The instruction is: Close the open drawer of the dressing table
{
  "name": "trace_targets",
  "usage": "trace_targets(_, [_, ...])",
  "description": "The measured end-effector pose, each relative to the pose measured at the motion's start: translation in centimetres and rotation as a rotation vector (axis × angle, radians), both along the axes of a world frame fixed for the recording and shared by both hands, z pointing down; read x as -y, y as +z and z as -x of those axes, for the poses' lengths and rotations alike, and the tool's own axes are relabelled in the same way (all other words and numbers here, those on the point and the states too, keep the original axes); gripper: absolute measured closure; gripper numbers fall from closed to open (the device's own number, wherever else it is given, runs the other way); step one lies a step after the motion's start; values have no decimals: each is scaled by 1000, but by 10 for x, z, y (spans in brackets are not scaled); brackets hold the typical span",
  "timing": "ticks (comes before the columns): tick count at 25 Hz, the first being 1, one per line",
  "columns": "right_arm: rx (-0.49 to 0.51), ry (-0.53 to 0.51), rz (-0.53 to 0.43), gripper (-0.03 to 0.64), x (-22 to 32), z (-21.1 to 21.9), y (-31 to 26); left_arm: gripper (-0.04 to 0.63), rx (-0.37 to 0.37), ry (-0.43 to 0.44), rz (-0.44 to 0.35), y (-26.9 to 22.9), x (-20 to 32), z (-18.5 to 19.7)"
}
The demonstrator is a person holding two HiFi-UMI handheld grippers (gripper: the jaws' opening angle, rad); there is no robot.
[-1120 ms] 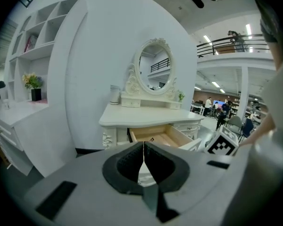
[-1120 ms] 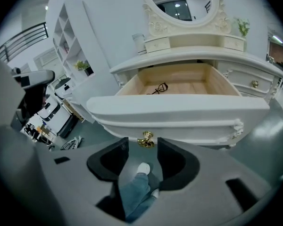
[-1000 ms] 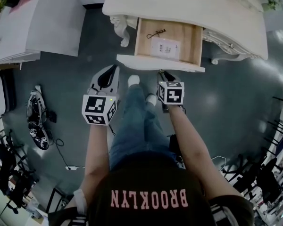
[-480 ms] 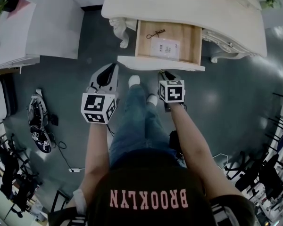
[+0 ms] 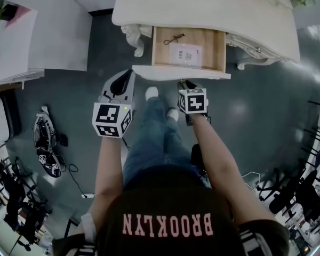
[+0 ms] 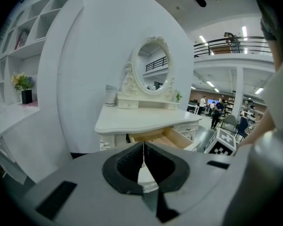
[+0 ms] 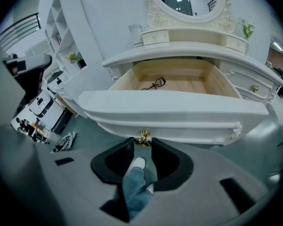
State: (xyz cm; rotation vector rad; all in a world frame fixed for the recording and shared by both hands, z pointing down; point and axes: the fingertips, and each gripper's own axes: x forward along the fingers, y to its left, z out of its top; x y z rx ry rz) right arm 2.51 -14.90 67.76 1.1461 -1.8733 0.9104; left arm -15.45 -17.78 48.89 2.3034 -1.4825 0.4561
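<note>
The white dressing table (image 5: 202, 9) stands at the top of the head view with its wooden drawer (image 5: 216, 49) pulled out. A black clip (image 5: 176, 38) and a white packet (image 5: 185, 54) lie inside. My right gripper (image 5: 183, 82) is at the white drawer front (image 5: 202, 73). In the right gripper view the right gripper (image 7: 142, 144) is open, and the gold knob (image 7: 142, 136) sits at the mouth of the gap, close to both tips. My left gripper (image 5: 130, 74) hangs left of the drawer front, apart from it. In its own view the left gripper (image 6: 143, 149) is shut on nothing.
A white shelf unit (image 5: 53, 31) stands left of the table. Dark bags and cables (image 5: 45, 143) lie on the grey floor at the left. The person's feet (image 5: 151, 92) are between the grippers. Dark racks (image 5: 314, 143) line the right edge. An oval mirror (image 6: 153, 65) tops the table.
My left gripper has edged slightly toward the table. The right gripper stays at the drawer front, and the drawer is as far out as before.
</note>
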Motion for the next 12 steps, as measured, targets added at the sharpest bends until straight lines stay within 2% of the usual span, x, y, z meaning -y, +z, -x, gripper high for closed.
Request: trace_targets(12, [-18,-3,32,511,17,0,2,591,4,8,-24,-13,30,7])
